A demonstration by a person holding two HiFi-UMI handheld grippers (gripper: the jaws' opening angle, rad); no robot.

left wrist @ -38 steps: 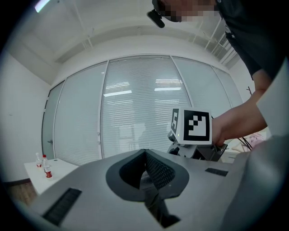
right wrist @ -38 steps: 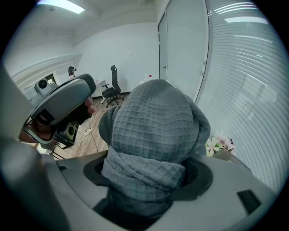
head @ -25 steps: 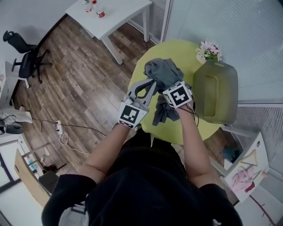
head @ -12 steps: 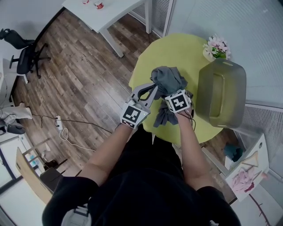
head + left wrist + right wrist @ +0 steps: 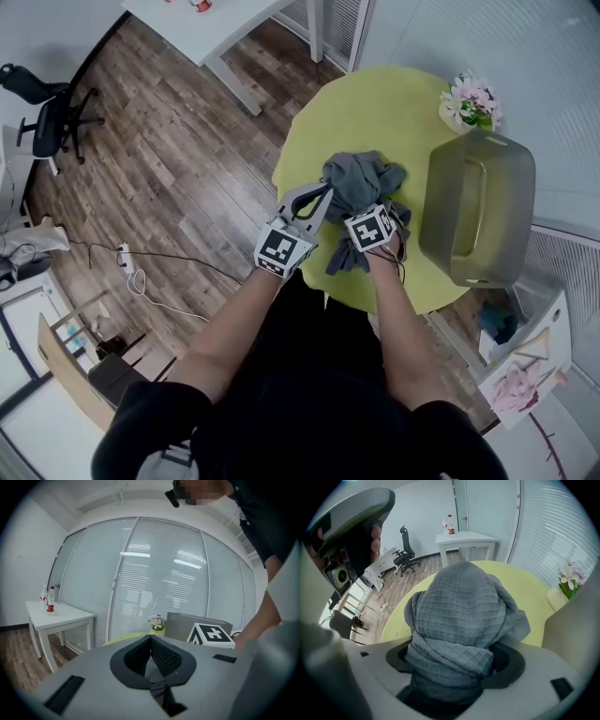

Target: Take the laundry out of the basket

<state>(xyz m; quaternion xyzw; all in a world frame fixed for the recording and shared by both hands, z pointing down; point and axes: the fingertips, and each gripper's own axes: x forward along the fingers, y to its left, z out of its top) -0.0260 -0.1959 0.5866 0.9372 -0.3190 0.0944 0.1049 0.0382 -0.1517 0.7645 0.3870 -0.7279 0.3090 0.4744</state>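
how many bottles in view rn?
2. Both stand side by side on the white table: a pale bottle left of a red-labelled bottle in the left gripper view. None seems hidden.

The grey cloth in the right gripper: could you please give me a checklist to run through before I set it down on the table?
1. Grip on the grey cloth: ok, it is bunched between the jaws of the right gripper.
2. Cloth out of the basket: ok, it hangs over the table and the basket looks empty.
3. Bare spot on the table: ok, there is one beyond the cloth.
4. Left gripper free to help: ok, jaws together with nothing between.
5. Flowers out of the way: ok, at the far edge by the basket.
6. Cloth's lower end touching the table: cannot tell.
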